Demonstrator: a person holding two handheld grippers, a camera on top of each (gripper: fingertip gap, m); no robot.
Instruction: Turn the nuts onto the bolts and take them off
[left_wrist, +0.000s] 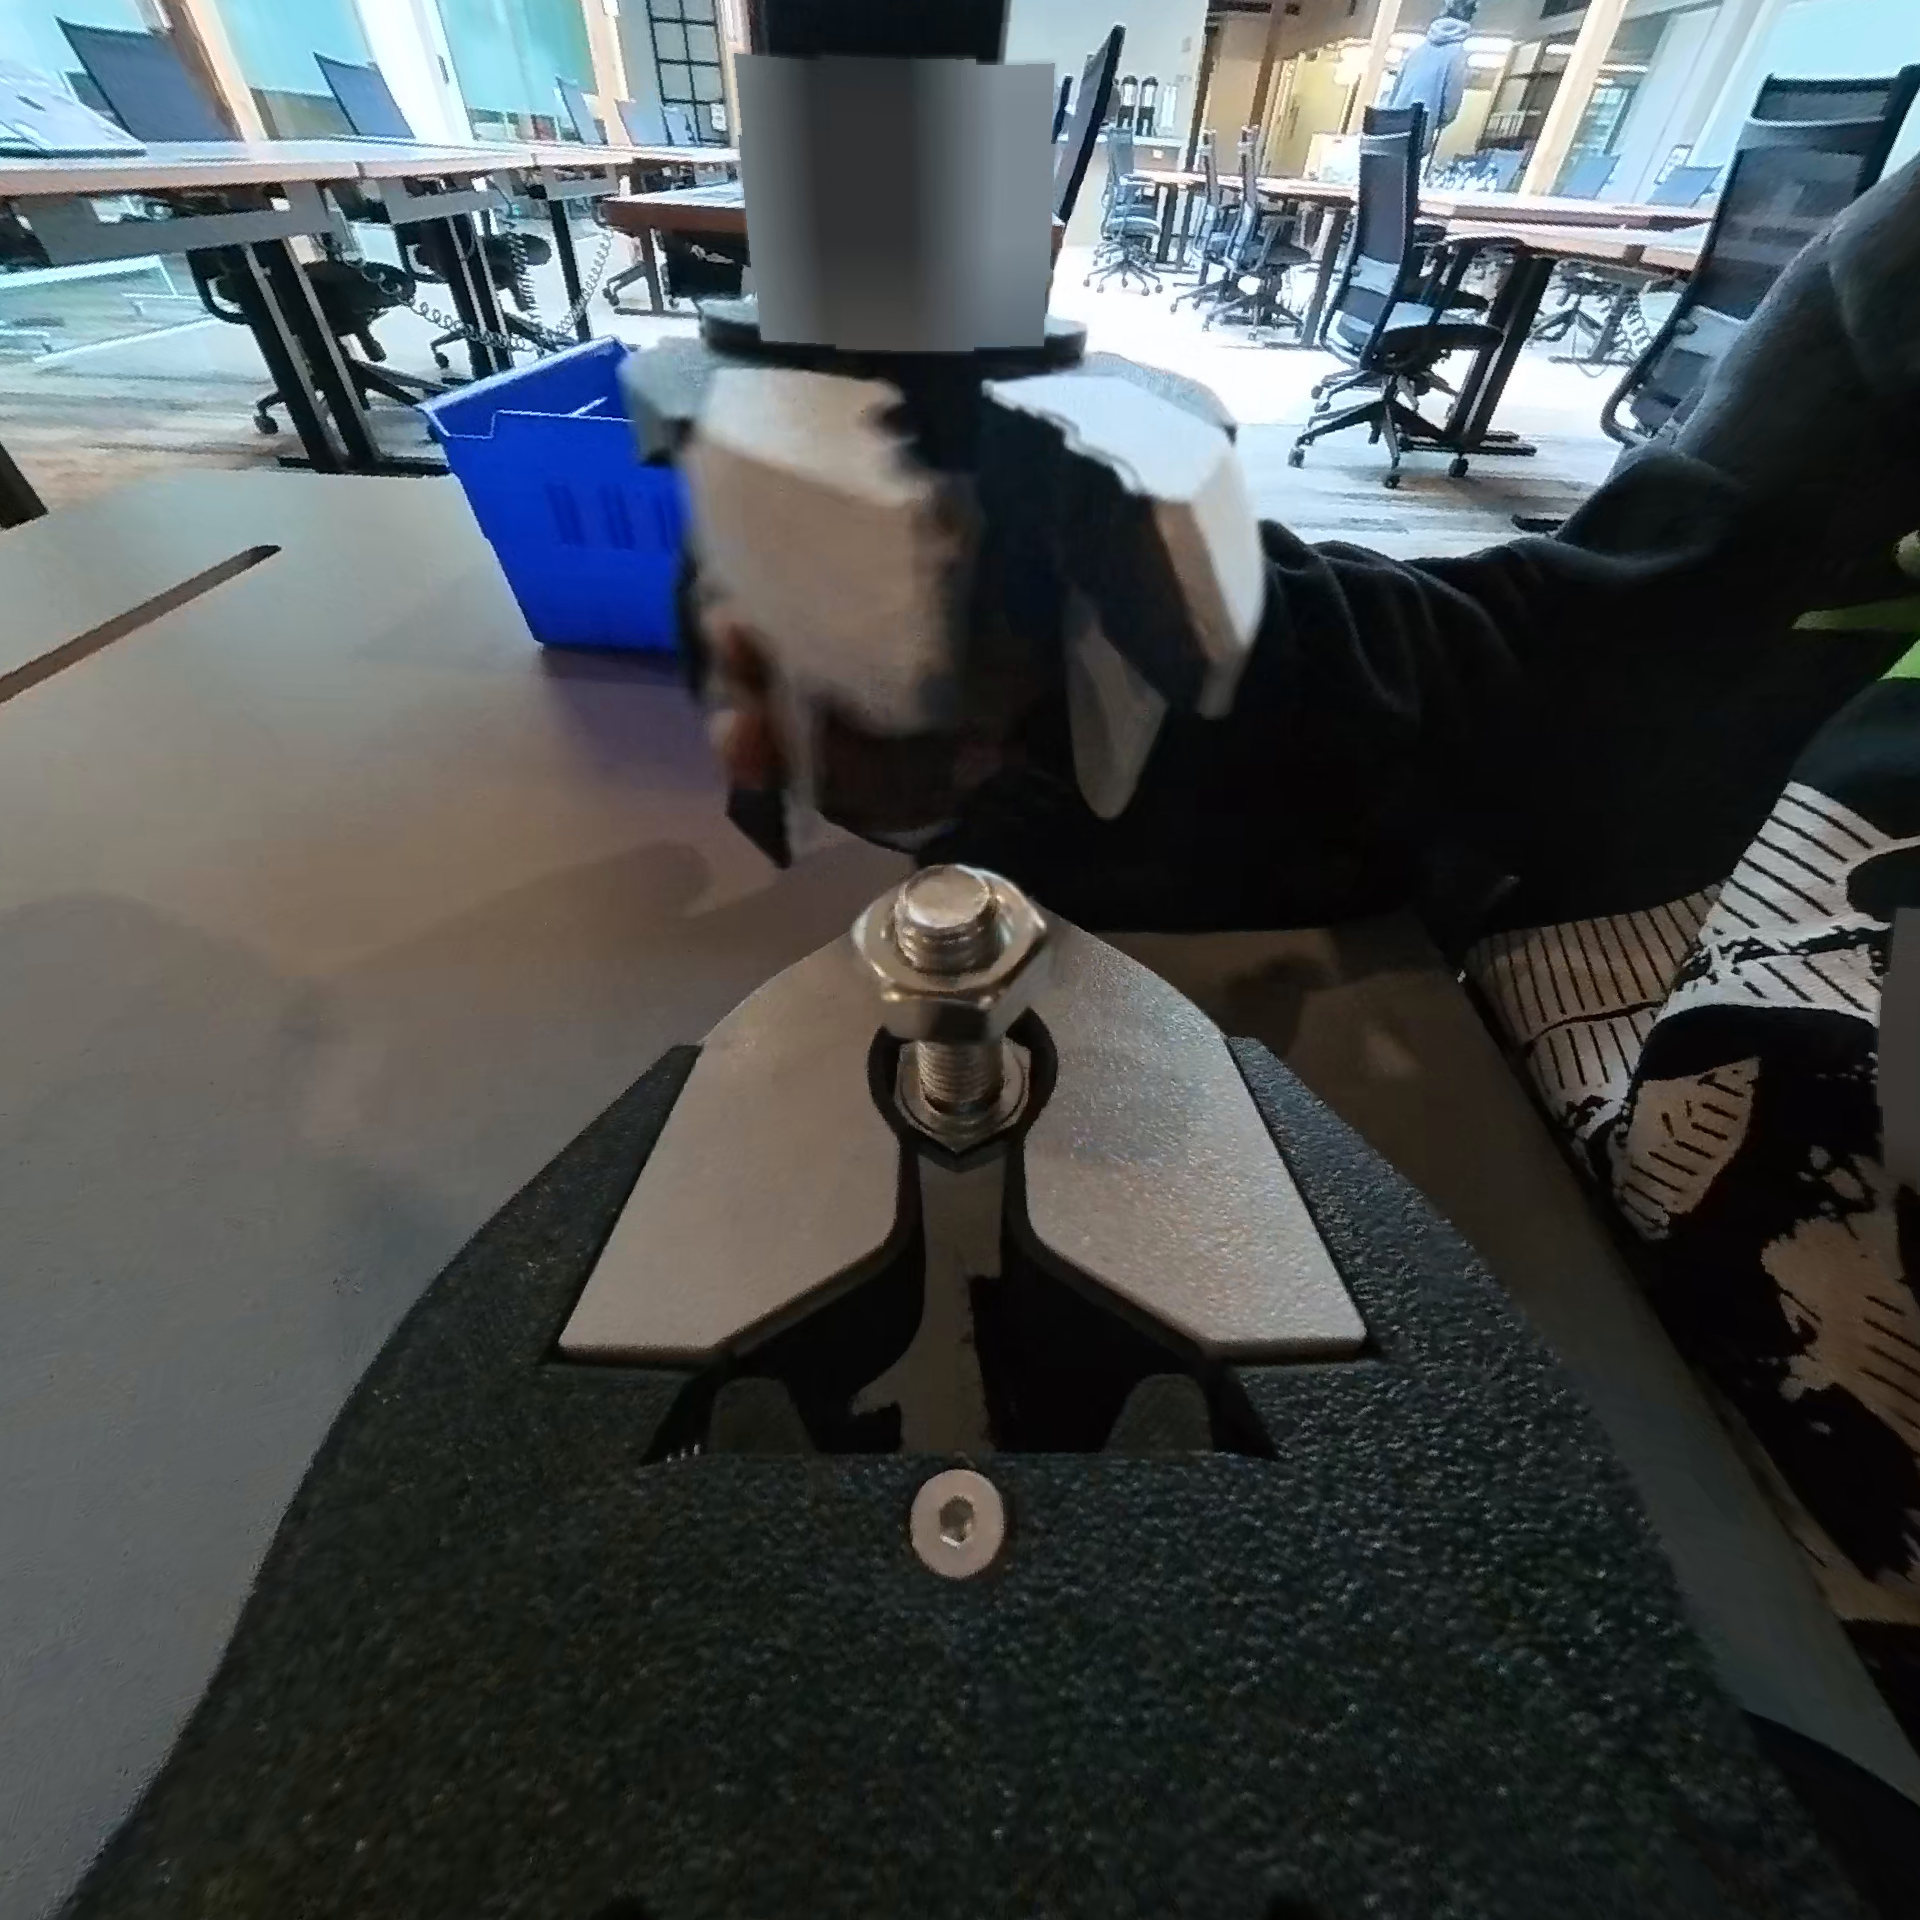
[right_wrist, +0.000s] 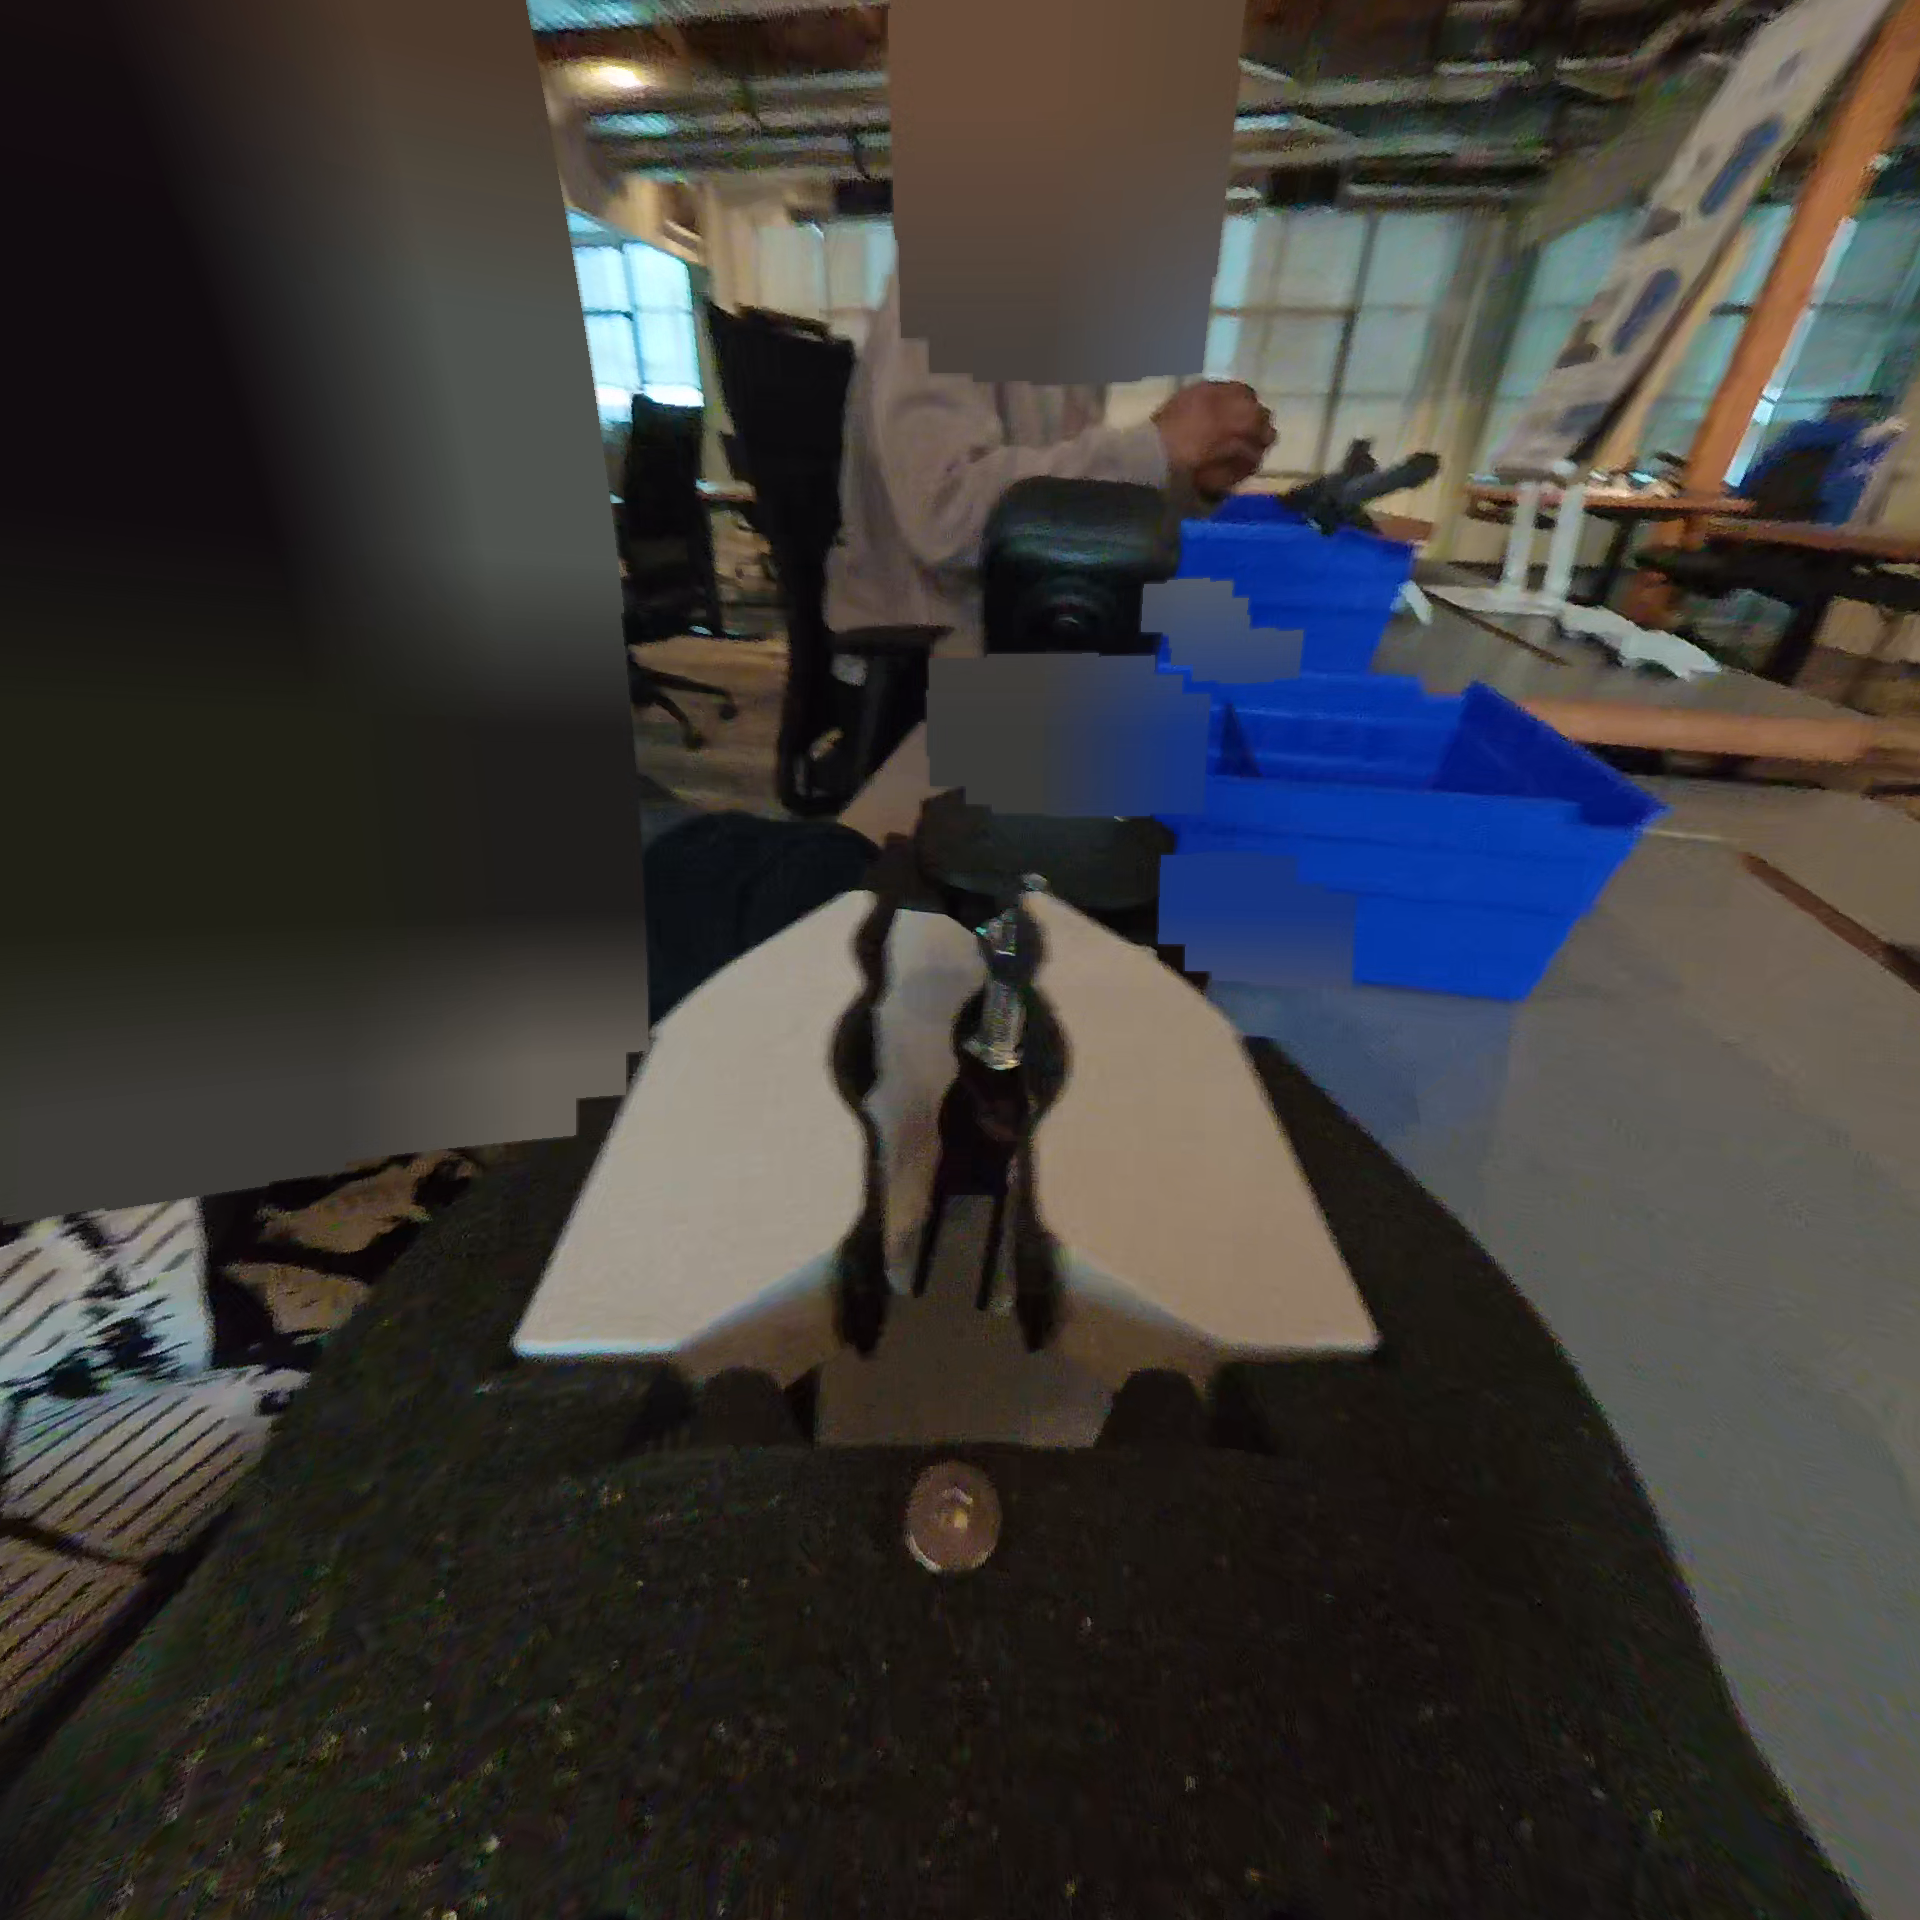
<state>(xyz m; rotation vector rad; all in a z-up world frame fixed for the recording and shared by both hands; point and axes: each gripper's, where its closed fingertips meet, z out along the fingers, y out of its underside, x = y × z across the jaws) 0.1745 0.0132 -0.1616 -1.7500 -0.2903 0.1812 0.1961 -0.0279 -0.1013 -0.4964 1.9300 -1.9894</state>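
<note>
In the left wrist view my left gripper (left_wrist: 951, 1039) is shut on a steel bolt (left_wrist: 948, 1081), holding it upright by its lower end. A hex nut (left_wrist: 948, 961) sits on the thread near the bolt's top. My right gripper (left_wrist: 935, 800) hangs just above the bolt, motion-blurred, its white fingers (left_wrist: 810, 582) apart and clear of the nut. In the right wrist view the right gripper (right_wrist: 951, 914) is open and blurred, and the bolt (right_wrist: 1000, 987) shows in the gap between its fingers. The nut is not clear there.
The grey table (left_wrist: 312, 831) carries a blue bin (left_wrist: 561, 520); two blue bins (right_wrist: 1455, 831) show in the right wrist view. A black sleeve (left_wrist: 1455, 675) reaches in from the right, over patterned cloth (left_wrist: 1714, 1039). A person in a light shirt (right_wrist: 935, 468) stands beyond the table. My right fingertips sit around 7 cm from my left ones.
</note>
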